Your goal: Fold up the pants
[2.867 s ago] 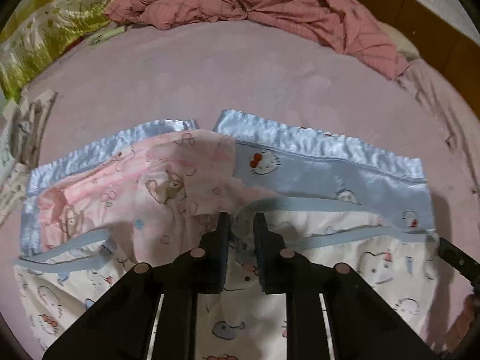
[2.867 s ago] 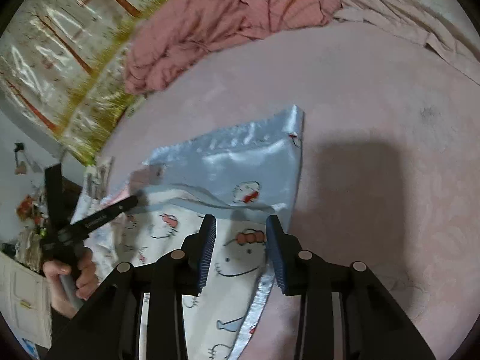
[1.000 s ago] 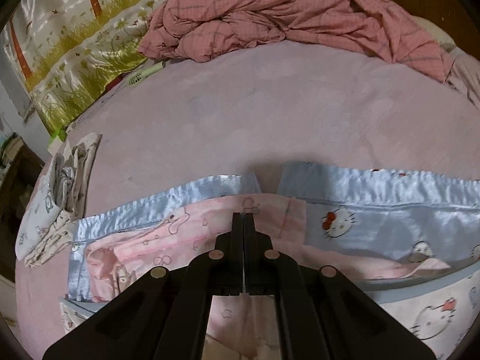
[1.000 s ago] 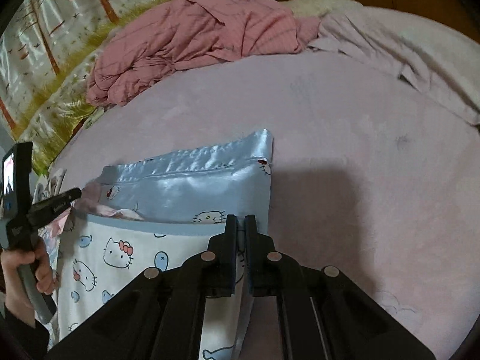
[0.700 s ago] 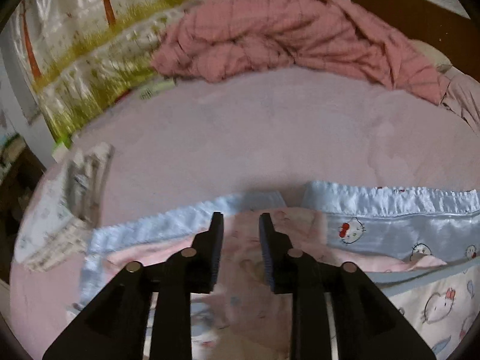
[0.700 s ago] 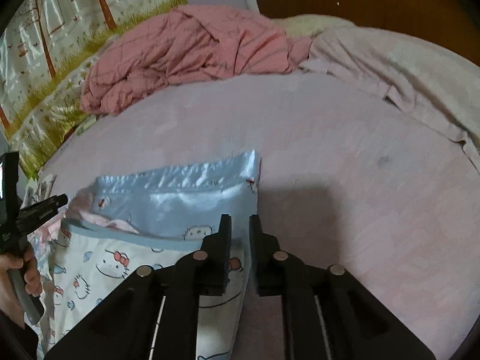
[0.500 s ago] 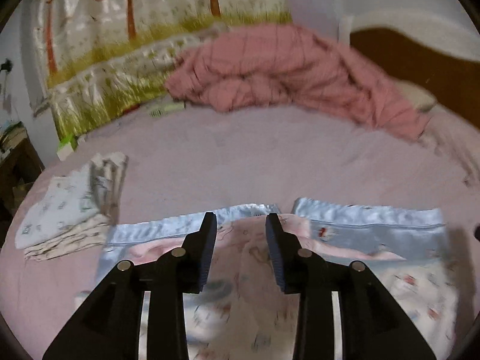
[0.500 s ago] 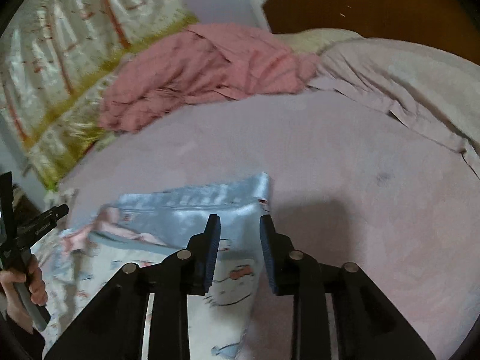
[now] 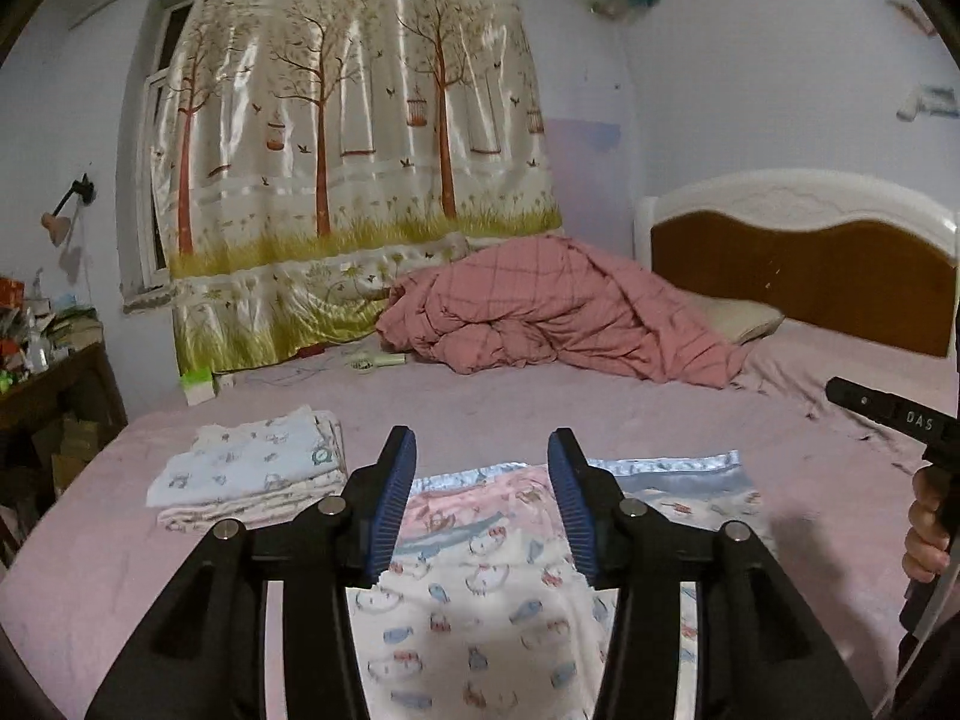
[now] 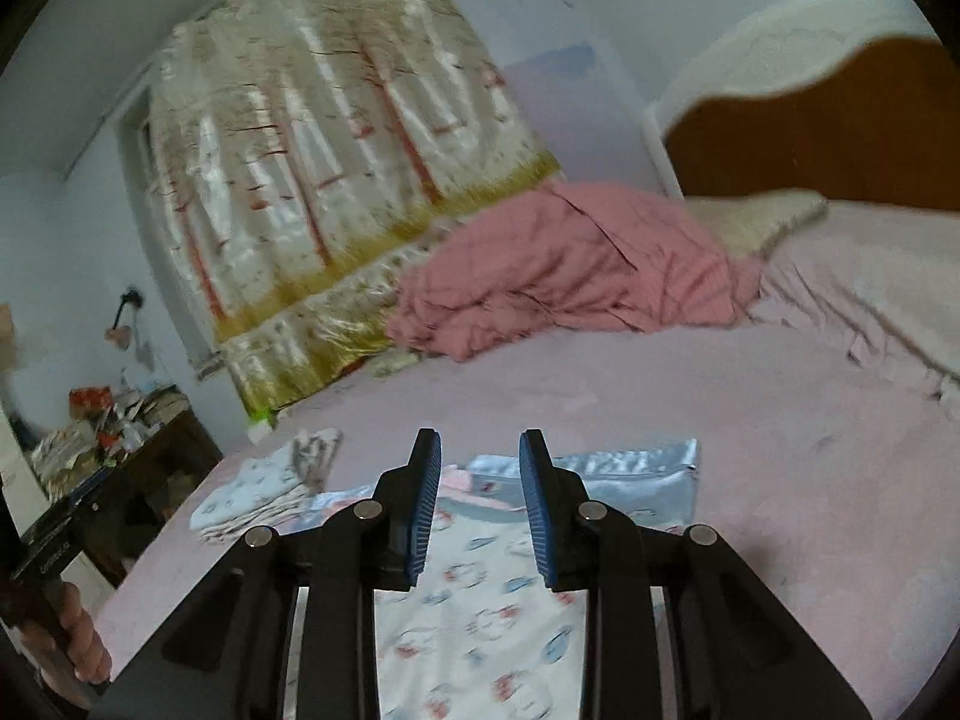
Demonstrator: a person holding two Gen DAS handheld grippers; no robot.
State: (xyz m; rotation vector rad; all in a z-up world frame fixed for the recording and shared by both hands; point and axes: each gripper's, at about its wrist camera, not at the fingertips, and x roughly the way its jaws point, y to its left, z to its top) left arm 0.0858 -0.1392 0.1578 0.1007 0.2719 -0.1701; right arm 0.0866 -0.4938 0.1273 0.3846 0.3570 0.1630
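In the left wrist view, the left tool (image 9: 482,450) is wide open and holds nothing. The pants (image 9: 480,588) lie folded on the bed (image 9: 600,408), near, with a folded cloth pile (image 9: 252,471) to the left. In the right wrist view, the right tool (image 10: 480,453) is open and empty too, above the pants (image 10: 480,600).

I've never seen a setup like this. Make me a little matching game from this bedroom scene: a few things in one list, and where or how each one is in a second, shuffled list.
Things:
1. pants
2. folded clothes stack
3. pink plaid blanket
4. left gripper

Place or state:
A. bunched in a heap at the far side of the bed, near the curtain
B. open, holding nothing
C. spread flat on the bed right below both grippers
D. lying to the left of the pants

Pairs: 1-C, 2-D, 3-A, 4-B
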